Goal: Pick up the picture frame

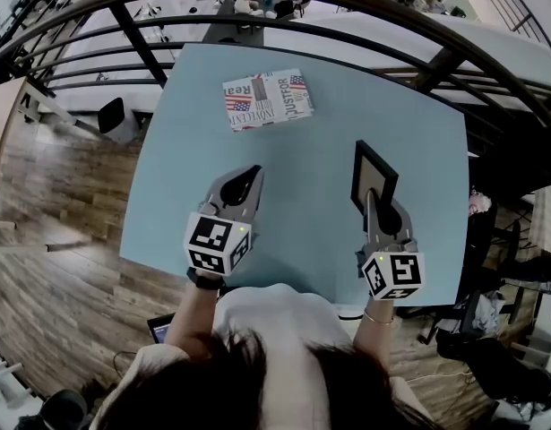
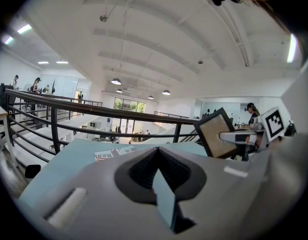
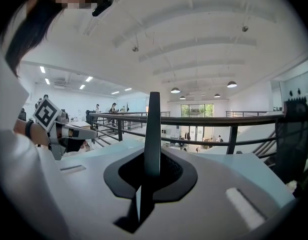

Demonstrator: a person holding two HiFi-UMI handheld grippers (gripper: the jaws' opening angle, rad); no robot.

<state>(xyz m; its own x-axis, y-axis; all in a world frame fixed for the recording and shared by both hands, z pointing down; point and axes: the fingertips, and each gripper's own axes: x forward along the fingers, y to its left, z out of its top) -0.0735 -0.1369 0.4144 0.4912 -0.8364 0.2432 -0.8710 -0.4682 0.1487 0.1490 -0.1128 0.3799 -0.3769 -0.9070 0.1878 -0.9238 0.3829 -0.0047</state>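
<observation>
Light-blue surface (image 1: pixel 302 177) | my right tongs (image 1: pixel 374 202) clamp the picture frame (image 1: pixel 375 176), raised at 3 o'clock | my left tongs (image 1: pixel 250 176) closed, empty | pickup looks done

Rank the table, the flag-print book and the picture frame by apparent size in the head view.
1. table
2. flag-print book
3. picture frame, though it is tilted and lifted nearer the camera, so book versus frame is unsure.

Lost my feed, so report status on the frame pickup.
Right gripper shut on picture frame, frame clear of table. Left gripper shut, empty. Printed book far side, not in the way.
</observation>
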